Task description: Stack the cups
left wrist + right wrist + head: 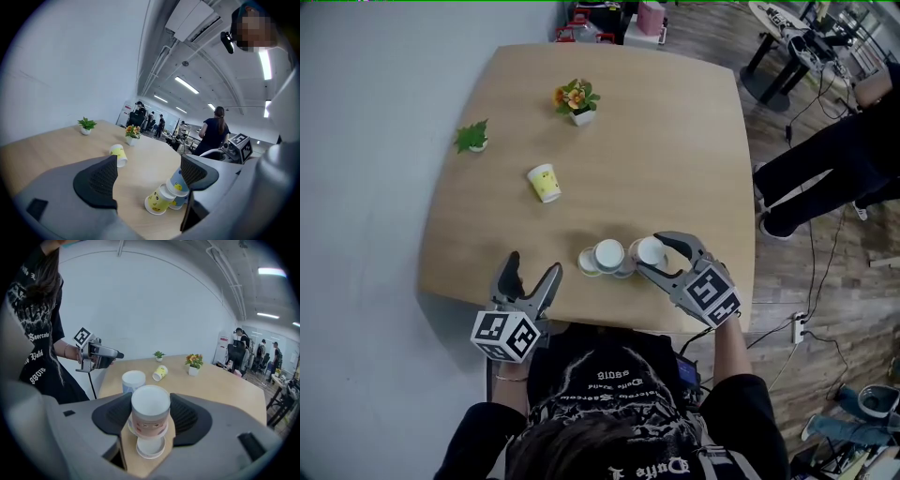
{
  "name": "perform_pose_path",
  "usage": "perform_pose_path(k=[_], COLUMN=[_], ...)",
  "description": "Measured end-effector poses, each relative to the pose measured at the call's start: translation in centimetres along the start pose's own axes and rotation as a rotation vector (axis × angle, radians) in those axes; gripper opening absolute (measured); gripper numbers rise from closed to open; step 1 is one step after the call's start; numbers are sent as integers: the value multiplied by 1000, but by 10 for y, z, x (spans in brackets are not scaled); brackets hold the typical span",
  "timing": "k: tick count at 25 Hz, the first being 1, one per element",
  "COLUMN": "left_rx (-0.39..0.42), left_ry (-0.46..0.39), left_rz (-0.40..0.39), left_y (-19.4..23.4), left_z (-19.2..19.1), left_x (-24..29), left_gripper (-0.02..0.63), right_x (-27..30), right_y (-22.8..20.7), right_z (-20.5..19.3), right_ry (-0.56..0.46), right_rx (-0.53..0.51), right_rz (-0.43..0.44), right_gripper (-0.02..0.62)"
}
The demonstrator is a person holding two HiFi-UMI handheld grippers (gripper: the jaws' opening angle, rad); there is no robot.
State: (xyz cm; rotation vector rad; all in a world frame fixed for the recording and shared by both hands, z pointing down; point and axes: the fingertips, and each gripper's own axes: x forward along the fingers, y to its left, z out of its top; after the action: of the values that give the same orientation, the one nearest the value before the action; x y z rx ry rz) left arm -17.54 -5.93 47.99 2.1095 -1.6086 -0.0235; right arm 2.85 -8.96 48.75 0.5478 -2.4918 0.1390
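Observation:
My right gripper [649, 253] is shut on an upside-down pinkish paper cup [150, 414], its white base up, just above the table near the front edge. A white rim of another cup [150, 447] shows right under it. To its left stands an upside-down blue cup [608, 253], and a yellow cup [158, 200] lies tipped against it. Another yellow cup [544, 182] lies on its side farther back, mid-table. My left gripper [532, 267] hangs open and empty over the table's front left edge.
The wooden table [675, 150] carries a small flower pot [577, 99] at the back and a small green plant [472, 138] at the left. A person in dark clothes [825, 159] stands to the right. Cables and a power strip [797, 328] lie on the floor.

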Motion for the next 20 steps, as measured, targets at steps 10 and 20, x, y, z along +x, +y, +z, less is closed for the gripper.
perform_pose_path(k=[10, 20], left_rx=[-3, 52], left_ry=[7, 40], left_rz=[38, 74], left_y=[13, 17], left_z=[-3, -10], left_x=[-7, -4], left_gripper=[434, 434], right_x=[4, 5], right_y=[2, 11], right_z=[-11, -10], right_ry=[-6, -17], right_rx=[22, 25], right_rz=[20, 69], right_gripper=[264, 328])
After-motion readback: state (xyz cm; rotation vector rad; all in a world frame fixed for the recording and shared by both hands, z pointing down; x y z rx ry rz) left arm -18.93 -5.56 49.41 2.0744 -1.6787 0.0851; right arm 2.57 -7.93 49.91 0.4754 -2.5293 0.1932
